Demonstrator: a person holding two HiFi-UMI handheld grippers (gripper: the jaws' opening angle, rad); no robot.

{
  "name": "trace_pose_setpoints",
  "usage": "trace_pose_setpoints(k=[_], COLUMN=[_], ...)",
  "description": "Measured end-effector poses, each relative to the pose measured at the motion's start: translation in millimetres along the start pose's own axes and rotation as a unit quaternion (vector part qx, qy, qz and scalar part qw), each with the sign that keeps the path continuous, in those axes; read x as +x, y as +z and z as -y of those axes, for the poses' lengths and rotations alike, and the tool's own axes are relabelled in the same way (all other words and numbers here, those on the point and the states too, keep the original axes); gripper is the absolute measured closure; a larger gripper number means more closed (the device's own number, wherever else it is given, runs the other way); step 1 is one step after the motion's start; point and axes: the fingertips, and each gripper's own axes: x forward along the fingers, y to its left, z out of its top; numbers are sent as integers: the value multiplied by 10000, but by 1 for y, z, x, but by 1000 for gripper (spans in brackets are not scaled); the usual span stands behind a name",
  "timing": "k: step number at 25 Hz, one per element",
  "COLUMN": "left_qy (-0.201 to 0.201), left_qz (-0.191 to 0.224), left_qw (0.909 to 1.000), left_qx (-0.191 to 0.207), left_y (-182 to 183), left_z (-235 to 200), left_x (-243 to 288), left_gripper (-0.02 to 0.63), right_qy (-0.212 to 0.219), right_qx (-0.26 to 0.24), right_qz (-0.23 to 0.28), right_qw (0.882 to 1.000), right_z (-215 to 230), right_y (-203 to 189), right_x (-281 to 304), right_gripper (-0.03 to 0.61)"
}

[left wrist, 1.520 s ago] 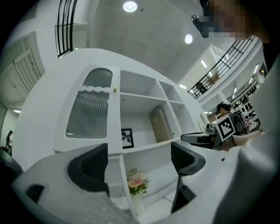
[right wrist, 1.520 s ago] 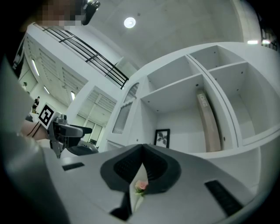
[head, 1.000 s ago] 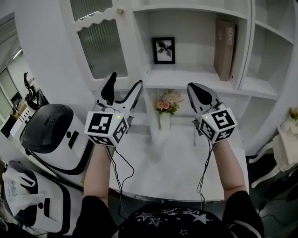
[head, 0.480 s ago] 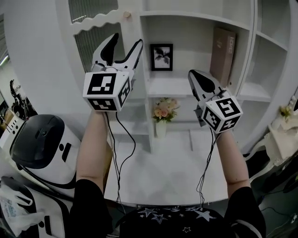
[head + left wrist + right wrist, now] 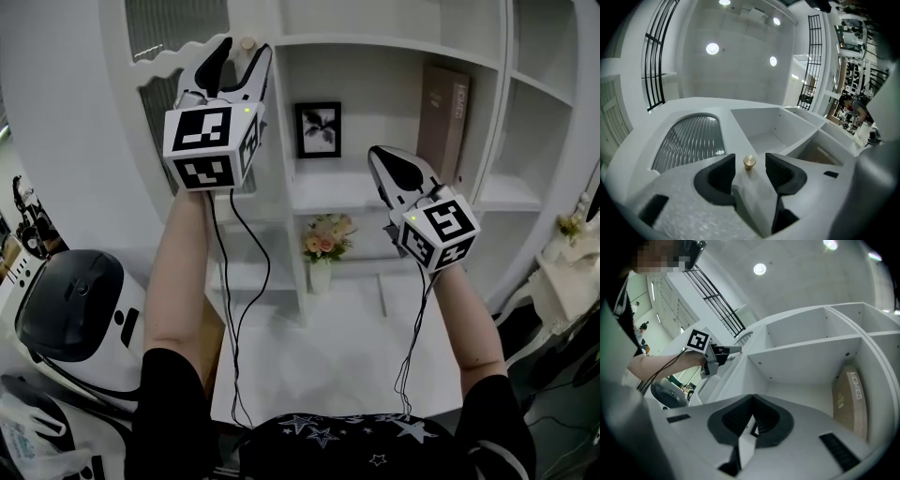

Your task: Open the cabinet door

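The white cabinet door (image 5: 159, 103) has a ribbed glass panel (image 5: 689, 140) and a small brass knob (image 5: 247, 43) at its right edge. My left gripper (image 5: 242, 52) is raised to that knob. In the left gripper view the knob (image 5: 749, 161) sits between the two dark pads (image 5: 723, 176) with a gap on each side. The left gripper (image 5: 750, 174) is closing its jaws, and neither pad touches the knob. My right gripper (image 5: 386, 161) hangs shut and empty in front of the open shelves. Its jaws meet in the right gripper view (image 5: 752, 420), where the left gripper (image 5: 733, 350) also shows at the door.
Open shelves to the right of the door hold a framed picture (image 5: 318, 128) and a brown book (image 5: 443, 108). A vase of flowers (image 5: 322, 246) stands on the white desk (image 5: 319, 366) below. A white rounded machine (image 5: 75, 305) sits at the lower left.
My left gripper has risen from desk height up to the door knob and its jaws have narrowed around it. The right gripper has risen a little and stayed shut.
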Motion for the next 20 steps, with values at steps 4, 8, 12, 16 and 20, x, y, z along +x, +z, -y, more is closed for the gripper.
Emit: trace_pose_setpoints(k=[4, 8, 12, 16, 20], left_qy=[25, 271, 387, 491, 585], left_qz=[-30, -261, -366, -494, -482], left_qw=[10000, 9991, 9985, 9975, 9969], left_qx=[58, 208, 158, -137, -190], left_y=[2, -3, -4, -4, 0], left_z=[-2, -6, -4, -5, -5], left_x=[8, 16, 18, 17, 11], left_gripper=[414, 487, 512, 520, 522], right_qy=[-45, -39, 17, 120, 292], right_qx=[73, 293, 459, 599, 711], right_qz=[84, 95, 175, 173, 162], right_qw=[9999, 9995, 9988, 9980, 9969], right_z=[8, 15, 20, 20, 16], right_y=[0, -5, -7, -15, -22], right_x=[-3, -5, -12, -27, -38], right_gripper=[572, 572, 572, 572, 572])
